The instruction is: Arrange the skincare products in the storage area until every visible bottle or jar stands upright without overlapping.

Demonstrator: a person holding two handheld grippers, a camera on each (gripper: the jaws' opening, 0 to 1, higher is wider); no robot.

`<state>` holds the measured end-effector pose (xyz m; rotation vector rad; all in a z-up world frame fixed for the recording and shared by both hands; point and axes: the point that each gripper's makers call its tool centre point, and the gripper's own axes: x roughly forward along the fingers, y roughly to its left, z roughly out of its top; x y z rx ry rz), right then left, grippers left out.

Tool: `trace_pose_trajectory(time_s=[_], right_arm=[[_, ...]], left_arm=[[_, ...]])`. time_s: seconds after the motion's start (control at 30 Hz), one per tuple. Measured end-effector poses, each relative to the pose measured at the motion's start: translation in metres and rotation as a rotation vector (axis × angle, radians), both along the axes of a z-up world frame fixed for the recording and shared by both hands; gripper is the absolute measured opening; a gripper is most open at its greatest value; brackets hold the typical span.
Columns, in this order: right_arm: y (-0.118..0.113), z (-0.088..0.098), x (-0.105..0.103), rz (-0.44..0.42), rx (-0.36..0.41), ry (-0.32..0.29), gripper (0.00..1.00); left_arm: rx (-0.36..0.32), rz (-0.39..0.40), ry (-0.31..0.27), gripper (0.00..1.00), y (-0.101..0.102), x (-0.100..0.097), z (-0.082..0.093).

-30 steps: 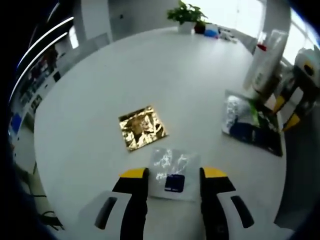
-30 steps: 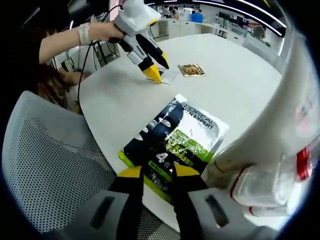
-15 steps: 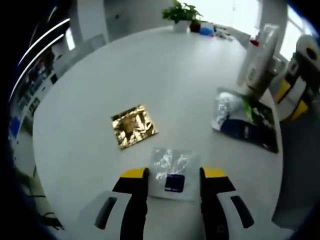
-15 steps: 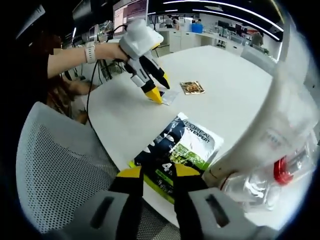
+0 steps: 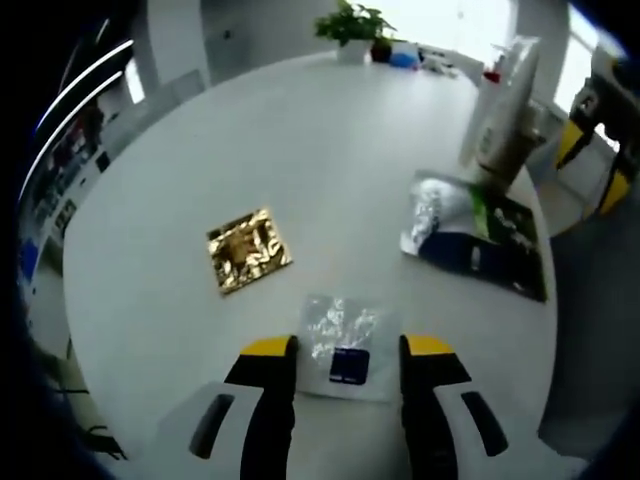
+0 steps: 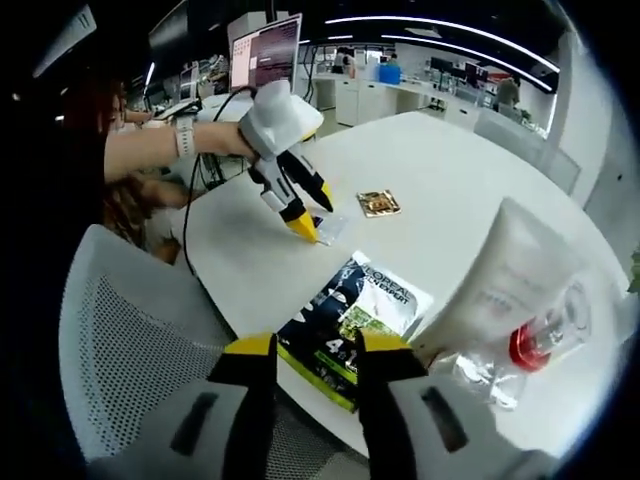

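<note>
Beside the gold foil sachet (image 5: 248, 250), the open left gripper (image 5: 347, 347) straddles a silver-and-blue sachet (image 5: 341, 336); the right gripper (image 6: 310, 343) gapes, empty.

Left gripper view: bright, soft and slightly blurred throughout. Strong daylight from the window at top right blows out to white behind the plant (image 5: 352, 22). White table (image 5: 300, 150) is evenly lit with faint shadows; the gold packet (image 5: 248, 249) and silver sachet (image 5: 340, 335) throw glare. Right gripper view: sharper, darker room, ceiling strip lights at top. Plastic bag (image 6: 520, 340) at right is near and out of focus. Heavy fisheye bending at the edges of both.
</note>
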<state>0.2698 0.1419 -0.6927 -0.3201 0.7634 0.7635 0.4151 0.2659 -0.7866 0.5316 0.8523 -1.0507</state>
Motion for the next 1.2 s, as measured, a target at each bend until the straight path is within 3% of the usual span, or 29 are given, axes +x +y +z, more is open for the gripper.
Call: trace_pose_trajectory(time_s=[0.57, 1.2], right_arm=[[-0.024, 0.036, -0.001, -0.058, -0.038, -0.098, 0.42], [-0.08, 0.055, 0.003, -0.287, -0.029, -0.152, 0.77]], left_arm=[[0.009, -0.023, 0.003, 0.38, -0.003, -0.016, -0.001], [0.025, -0.043, 0.007, 0.38, -0.008, -0.037, 0.002]])
